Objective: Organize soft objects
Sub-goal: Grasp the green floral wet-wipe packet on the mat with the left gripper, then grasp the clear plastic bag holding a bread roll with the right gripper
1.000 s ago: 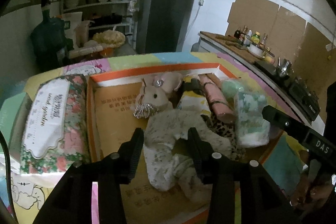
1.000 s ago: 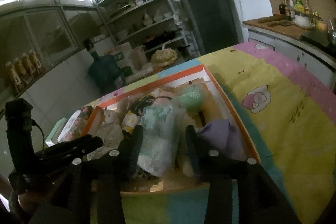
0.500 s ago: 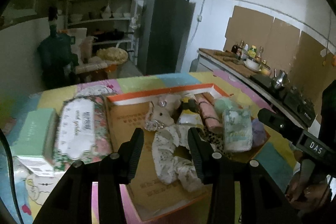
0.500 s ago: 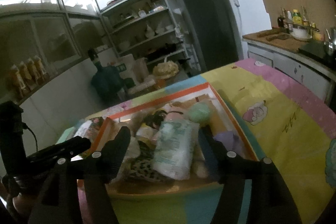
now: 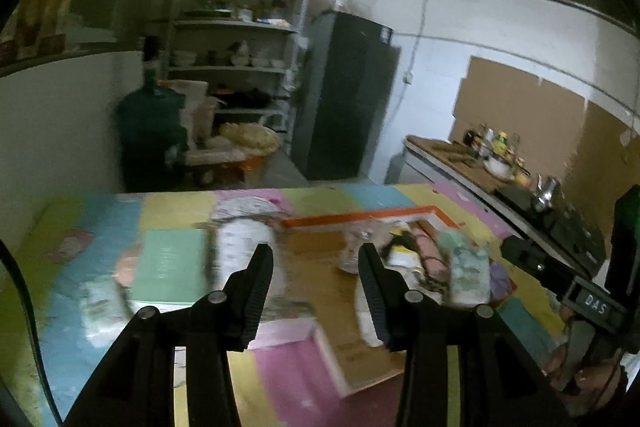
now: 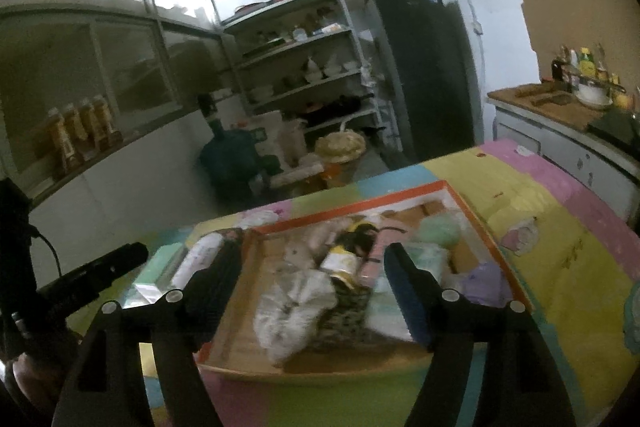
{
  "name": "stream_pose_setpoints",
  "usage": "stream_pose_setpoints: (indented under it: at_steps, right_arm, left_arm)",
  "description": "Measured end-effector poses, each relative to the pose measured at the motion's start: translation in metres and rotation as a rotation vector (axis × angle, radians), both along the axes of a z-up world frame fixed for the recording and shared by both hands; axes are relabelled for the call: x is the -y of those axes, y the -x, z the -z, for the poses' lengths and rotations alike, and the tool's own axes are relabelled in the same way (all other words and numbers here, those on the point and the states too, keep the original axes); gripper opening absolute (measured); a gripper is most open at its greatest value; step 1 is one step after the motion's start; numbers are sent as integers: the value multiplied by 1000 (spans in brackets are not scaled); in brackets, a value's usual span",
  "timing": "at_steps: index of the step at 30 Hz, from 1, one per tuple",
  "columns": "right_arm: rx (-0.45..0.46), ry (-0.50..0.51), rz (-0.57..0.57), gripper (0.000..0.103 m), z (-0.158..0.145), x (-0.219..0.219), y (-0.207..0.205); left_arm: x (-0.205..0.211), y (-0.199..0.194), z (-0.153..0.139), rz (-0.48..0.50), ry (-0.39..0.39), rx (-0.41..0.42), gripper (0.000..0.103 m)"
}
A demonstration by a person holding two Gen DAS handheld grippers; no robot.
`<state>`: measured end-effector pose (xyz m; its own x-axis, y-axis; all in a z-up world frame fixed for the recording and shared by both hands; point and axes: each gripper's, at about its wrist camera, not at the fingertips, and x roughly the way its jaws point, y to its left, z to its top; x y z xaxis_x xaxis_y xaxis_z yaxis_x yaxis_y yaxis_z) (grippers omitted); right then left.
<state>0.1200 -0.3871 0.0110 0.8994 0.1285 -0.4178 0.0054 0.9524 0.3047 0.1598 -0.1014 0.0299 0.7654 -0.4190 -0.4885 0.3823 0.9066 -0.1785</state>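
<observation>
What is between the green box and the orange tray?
In the left wrist view, a floral tissue pack lies between the green box and the orange tray; it is blurred.

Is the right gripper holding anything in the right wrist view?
No. The right gripper is opening with nothing between its fingers, above the box.

"DAS" on right claw (image 5: 596, 307) body.

The left claw (image 5: 316, 269) hangs tilted downward, its jaws partly apart and empty. The right claw (image 6: 310, 275) tilts downward too, its jaws opening with nothing pressed between them.
</observation>
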Motion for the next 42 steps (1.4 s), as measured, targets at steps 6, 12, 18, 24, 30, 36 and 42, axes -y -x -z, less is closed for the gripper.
stream_pose_setpoints:
  at_steps: [6,12,18,24,30,36,42]
  right_arm:
    - [5,16,-71,75,-7,-35,-5]
    - [1,31,-131,75,-8,-69,-12]
    - [-3,37,-169,75,-6,-92,-17]
    - [-17,44,-187,75,-3,-99,-20]
    - [-27,43,-185,75,0,-96,-25]
    - [-40,56,-219,75,2,-105,-33]
    - [-43,102,-326,75,-7,-137,-48]
  left_arm:
    - [-57,2,-3,-131,28,18,61]
    - [-122,-13,14,-299,51,-26,68]
    - [-156,-45,54,-388,15,-151,68]
    - [-156,-76,84,-391,-11,-268,68]
    - [-149,-88,105,-404,-53,-336,68]
    - [-151,-91,110,-362,8,-345,54]
    - [-158,-87,106,-342,47,-316,37]
